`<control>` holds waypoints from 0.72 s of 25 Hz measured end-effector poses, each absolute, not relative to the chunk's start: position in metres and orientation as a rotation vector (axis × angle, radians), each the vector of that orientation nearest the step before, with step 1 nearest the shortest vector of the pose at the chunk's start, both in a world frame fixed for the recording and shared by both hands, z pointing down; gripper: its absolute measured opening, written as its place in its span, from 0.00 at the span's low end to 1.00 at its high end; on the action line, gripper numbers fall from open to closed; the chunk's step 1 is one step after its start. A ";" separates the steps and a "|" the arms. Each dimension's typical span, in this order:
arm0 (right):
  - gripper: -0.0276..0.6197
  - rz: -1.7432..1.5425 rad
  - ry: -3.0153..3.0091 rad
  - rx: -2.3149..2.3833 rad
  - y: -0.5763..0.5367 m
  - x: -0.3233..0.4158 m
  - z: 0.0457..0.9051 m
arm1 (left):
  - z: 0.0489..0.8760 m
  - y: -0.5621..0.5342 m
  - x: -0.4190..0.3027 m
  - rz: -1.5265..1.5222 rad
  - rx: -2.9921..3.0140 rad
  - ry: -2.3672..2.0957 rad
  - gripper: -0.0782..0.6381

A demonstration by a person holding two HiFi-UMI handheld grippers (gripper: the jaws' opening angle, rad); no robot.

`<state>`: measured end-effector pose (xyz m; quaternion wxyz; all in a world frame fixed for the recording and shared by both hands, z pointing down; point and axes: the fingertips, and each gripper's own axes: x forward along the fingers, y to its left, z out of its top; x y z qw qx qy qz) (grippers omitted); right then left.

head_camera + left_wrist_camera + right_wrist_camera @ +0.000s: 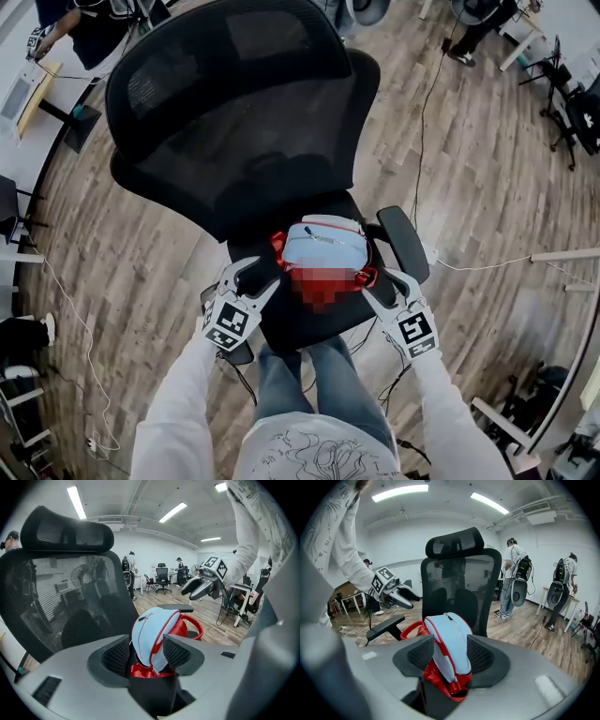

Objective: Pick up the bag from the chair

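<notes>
The person is standing right up against the front of the black mesh office chair (216,112), leaning over it with a gripper in each hand, and the small light-blue and red bag (323,246) is sitting upright in the middle of the seat (298,330), between the backrest and the person's knees. The left gripper (258,275) is biting onto the bag's left end and the right gripper (382,281) onto its right end, next to the armrest (403,239). Looking along each claw, the two pads are standing partway apart with the bag's fabric filling the gap and touching both sides, so each one seems to be pinching the bag rather than hanging spread around it. The red carry loop (192,625) is poking out free on the right side. I am reading this as the grasp just being made, with the lift itself not yet begun; I cannot tell whether the bag's bottom is clear of the cushion. The next move is calling for both hands rising together and evenly, keeping the squeeze on the soft sides so the bag is not sagging or slipping out.
</notes>
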<state>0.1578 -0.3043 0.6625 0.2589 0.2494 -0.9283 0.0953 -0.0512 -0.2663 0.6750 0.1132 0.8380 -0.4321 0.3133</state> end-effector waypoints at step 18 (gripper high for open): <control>0.39 0.298 -2.442 0.491 -0.304 0.139 0.743 | 0.765 -0.273 -0.036 1.099 2.444 -1.004 0.46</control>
